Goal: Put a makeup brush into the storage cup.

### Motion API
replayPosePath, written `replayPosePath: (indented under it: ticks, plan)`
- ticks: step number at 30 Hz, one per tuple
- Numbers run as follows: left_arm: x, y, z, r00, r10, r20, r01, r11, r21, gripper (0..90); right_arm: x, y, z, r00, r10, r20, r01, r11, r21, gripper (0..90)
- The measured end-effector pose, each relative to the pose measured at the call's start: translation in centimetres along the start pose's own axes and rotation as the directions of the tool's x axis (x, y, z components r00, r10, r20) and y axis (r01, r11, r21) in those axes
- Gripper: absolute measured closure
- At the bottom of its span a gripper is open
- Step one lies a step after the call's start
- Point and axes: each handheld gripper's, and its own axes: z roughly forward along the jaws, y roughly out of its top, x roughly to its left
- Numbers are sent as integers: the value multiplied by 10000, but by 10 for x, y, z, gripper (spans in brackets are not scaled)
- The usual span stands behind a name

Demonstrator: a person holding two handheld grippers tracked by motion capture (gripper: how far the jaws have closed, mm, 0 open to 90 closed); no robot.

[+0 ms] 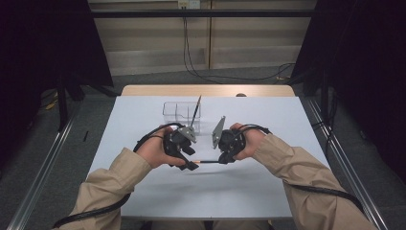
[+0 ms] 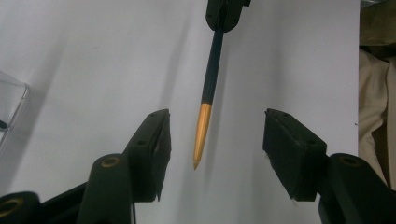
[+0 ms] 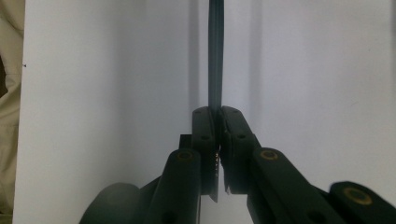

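While pen hovers, clear organizer (brush inside) behind

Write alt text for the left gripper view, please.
A dark pen with a gold tip points down between the left gripper's two open black jaws without touching either, its far end clamped in the right gripper at the top edge. Behind lies a white table, with a clear box at the left edge.
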Motion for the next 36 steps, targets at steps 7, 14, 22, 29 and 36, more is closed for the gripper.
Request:
replayPosePath:
  ticks: [7,14,22,29,36]
  plan:
    - [0,2,6,9998,200,-83,-198,9995,248,489,1,1,-1,9999,-104,-10,104,9999,-60,850]
    - [0,2,6,9995,247,-203,-238,9987,443,553,2,1,-1,9999,-94,-62,94,9999,-58,850]
    - [3,1,6,9995,241,-194,-234,9992,332,558,1,0,-1,9999,-151,-11,151,9998,-115,850]
    - [4,-1,4,10000,-30,-26,30,10000,-17,478,0,-4,0,10000,-24,50,25,9994,-348,850]
    - [4,-4,3,9997,-199,120,203,9991,-371,337,0,-5,0,10000,9,79,-5,9986,-519,850]
